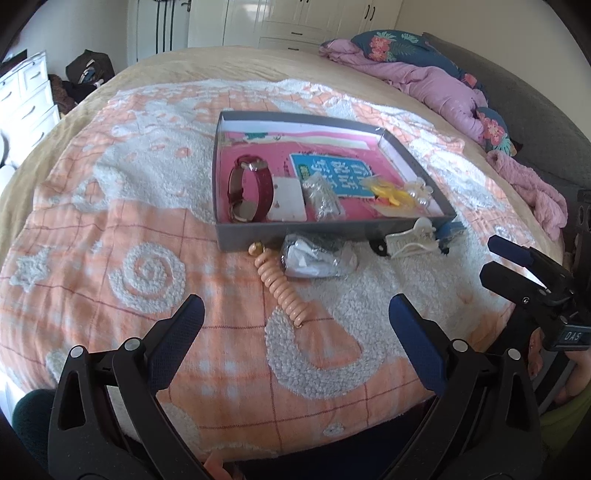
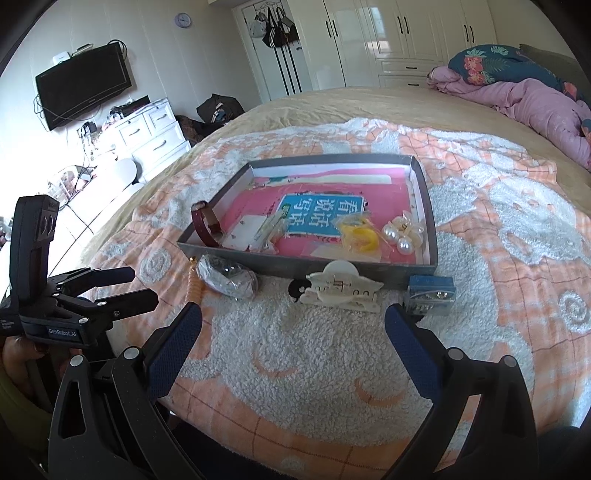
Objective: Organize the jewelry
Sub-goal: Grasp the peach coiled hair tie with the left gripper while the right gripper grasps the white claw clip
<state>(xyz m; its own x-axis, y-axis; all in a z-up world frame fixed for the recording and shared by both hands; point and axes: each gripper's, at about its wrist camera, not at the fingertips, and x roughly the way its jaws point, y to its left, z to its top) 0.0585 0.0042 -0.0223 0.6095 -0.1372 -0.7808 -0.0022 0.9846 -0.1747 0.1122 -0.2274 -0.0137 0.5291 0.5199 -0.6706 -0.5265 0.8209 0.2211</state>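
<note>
A grey cardboard tray (image 1: 295,236) (image 2: 332,267) lies on the bed. It holds a red-strapped watch (image 1: 251,192) (image 2: 207,225), a white card (image 1: 288,203), a small bag of silver pieces (image 1: 321,197), yellow pieces in plastic (image 2: 360,236) and pearl earrings (image 2: 400,234). In front of the tray lie a peach spiral hair tie (image 1: 279,282), a clear bag with dark jewelry (image 1: 317,256) (image 2: 227,277), a white hair claw (image 1: 412,240) (image 2: 343,290) and a small blue box (image 2: 430,295). My left gripper (image 1: 295,314) and right gripper (image 2: 293,319) are both open, empty, short of these items.
An orange and white fleece blanket (image 1: 147,229) covers the beige bed. A pink quilt (image 1: 436,85) and floral pillow (image 2: 495,62) lie at the head. White drawers (image 2: 151,133), a wall television (image 2: 83,85) and wardrobes (image 2: 388,33) stand beyond the bed.
</note>
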